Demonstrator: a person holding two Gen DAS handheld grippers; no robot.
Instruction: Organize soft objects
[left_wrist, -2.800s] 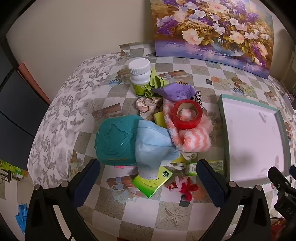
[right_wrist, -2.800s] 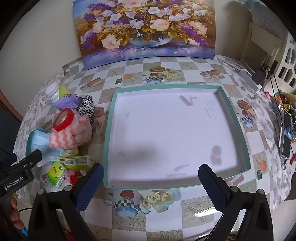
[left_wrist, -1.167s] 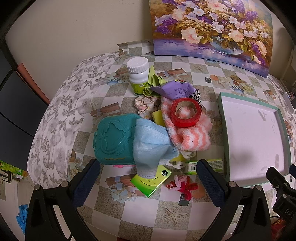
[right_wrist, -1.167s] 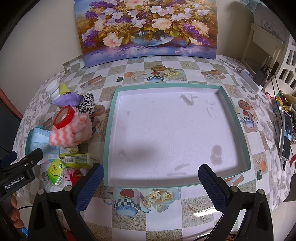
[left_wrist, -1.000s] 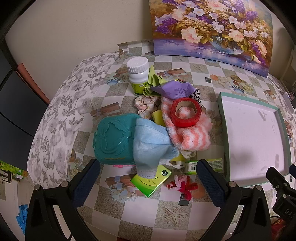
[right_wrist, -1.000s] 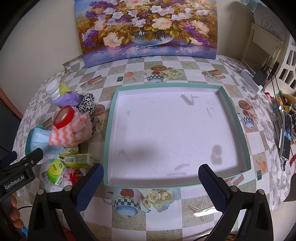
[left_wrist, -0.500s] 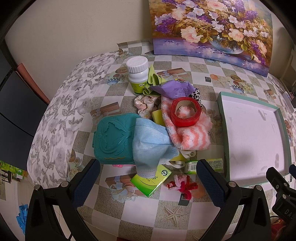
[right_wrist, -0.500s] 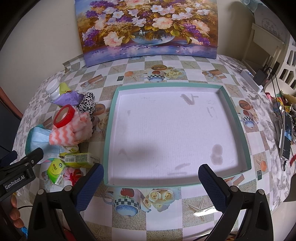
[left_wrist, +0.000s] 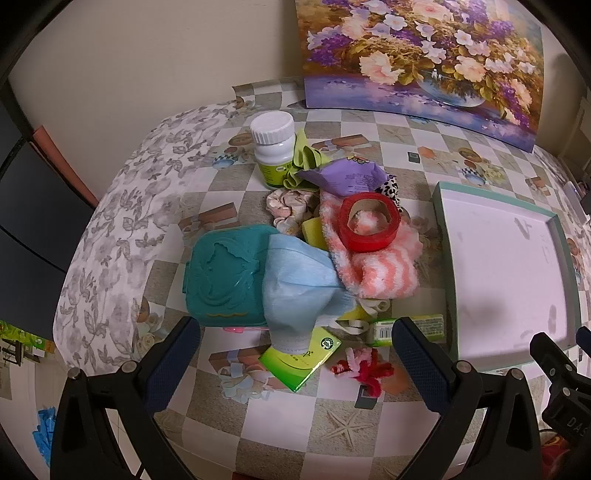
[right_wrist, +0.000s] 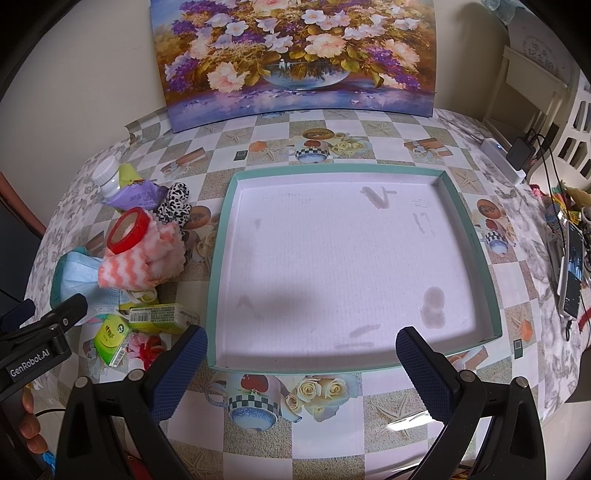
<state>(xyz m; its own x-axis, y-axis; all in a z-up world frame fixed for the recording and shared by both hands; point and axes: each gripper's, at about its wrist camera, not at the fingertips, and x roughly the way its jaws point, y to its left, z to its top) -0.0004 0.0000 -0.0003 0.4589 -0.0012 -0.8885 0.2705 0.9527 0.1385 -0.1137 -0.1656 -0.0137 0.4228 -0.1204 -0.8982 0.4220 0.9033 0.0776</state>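
A pile lies left of the teal-rimmed tray (left_wrist: 445, 254) (right_wrist: 216, 258), whose white floor is bare. In it are a blue face mask (left_wrist: 295, 284) (right_wrist: 75, 275), a pink-and-white striped fuzzy sock (left_wrist: 376, 266) (right_wrist: 144, 262), a floral scrunchie (left_wrist: 286, 206), a black-and-white spotted cloth (right_wrist: 173, 203) and a red-pink pipe-cleaner flower (left_wrist: 364, 367). My left gripper (left_wrist: 295, 354) is open and empty, above the table's front edge before the mask. My right gripper (right_wrist: 301, 365) is open and empty over the tray's front rim.
A red tape roll (left_wrist: 369, 221) sits on the sock. A teal plastic case (left_wrist: 221, 277) lies under the mask. A white pill bottle (left_wrist: 273, 147), a purple packet (left_wrist: 347, 177), green boxes (left_wrist: 299, 360) and a flower painting (right_wrist: 295, 55) at the back are near. Phone and cables (right_wrist: 570, 273) lie at right.
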